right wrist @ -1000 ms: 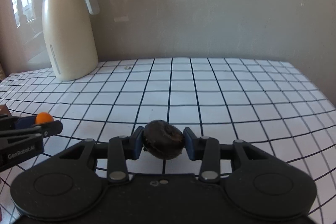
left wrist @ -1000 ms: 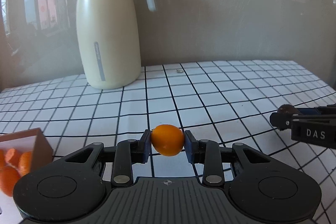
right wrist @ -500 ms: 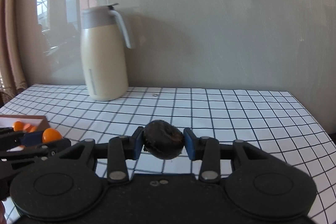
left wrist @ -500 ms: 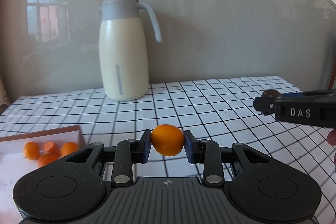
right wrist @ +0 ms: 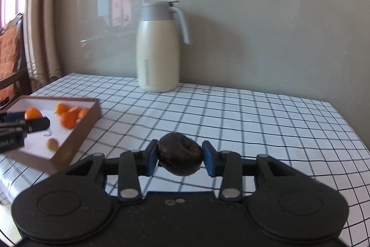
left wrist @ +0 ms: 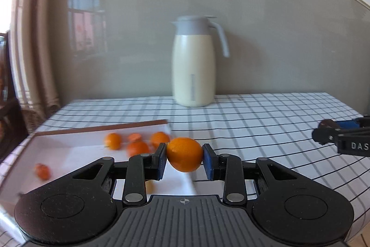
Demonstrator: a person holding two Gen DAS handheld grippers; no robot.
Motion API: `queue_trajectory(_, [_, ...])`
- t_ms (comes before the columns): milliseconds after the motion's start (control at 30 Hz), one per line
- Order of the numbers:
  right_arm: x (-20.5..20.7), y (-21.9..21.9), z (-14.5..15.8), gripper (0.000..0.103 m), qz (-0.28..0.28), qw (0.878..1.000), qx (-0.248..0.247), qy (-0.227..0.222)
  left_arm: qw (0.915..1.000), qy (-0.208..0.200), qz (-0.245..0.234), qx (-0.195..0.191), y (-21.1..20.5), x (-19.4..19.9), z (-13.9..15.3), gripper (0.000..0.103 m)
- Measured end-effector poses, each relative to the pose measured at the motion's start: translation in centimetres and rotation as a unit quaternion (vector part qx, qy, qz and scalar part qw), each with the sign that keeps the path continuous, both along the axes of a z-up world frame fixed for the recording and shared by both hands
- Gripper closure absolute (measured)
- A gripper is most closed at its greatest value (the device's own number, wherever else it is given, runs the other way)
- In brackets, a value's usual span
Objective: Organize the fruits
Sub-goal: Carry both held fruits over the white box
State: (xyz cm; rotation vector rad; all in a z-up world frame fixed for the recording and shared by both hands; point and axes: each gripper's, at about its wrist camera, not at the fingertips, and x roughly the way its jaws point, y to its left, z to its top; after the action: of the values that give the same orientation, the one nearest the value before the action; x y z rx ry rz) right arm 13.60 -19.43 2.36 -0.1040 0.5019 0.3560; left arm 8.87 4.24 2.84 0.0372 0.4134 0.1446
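Left wrist view: the left gripper [left wrist: 185, 155] is clenched on a small orange fruit, likely a kumquat [left wrist: 184, 154], pinched across its width and carried in the air.
Box: a shallow brown-rimmed box [left wrist: 99, 129] lies low and to the left of that kumquat, with several more orange fruits [left wrist: 136, 147] on its white floor.
Key relation: the held kumquat hangs just by the box's right edge, so the drop spot lies left and down from the pads; the blur makes it hard to say whether it is over the floor yet.
Right wrist view: the right gripper [right wrist: 180, 155] grips a dark brown round fruit [right wrist: 180, 153], lifted above the checked tablecloth [right wrist: 254, 122].
Nearer arm: the left one, seen at the box's near-left side; the right gripper is well apart, to the right.
Far end: a cream thermos jug [right wrist: 158, 48] stands by the wall.
Judgement: the kumquat goes in with its kin; I see no container for the dark fruit.
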Motion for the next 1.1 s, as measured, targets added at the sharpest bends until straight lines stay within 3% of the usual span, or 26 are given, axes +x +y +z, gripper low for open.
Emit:
queue_trajectory(467, [-3.5,8.3,0.8,0.071,0.126,0.992,-0.008,-0.022,0.9953,-0.026,0.093,0.004,7.1,-5.4,0.4,0.07])
queue_trajectory(1100, [-3.4,16.1,1.1,0.071,0.185,0.982,0.023,-0.027,0.9865,-0.018,0.163,-0.004,14.3,-8.2,-0.8,0.07])
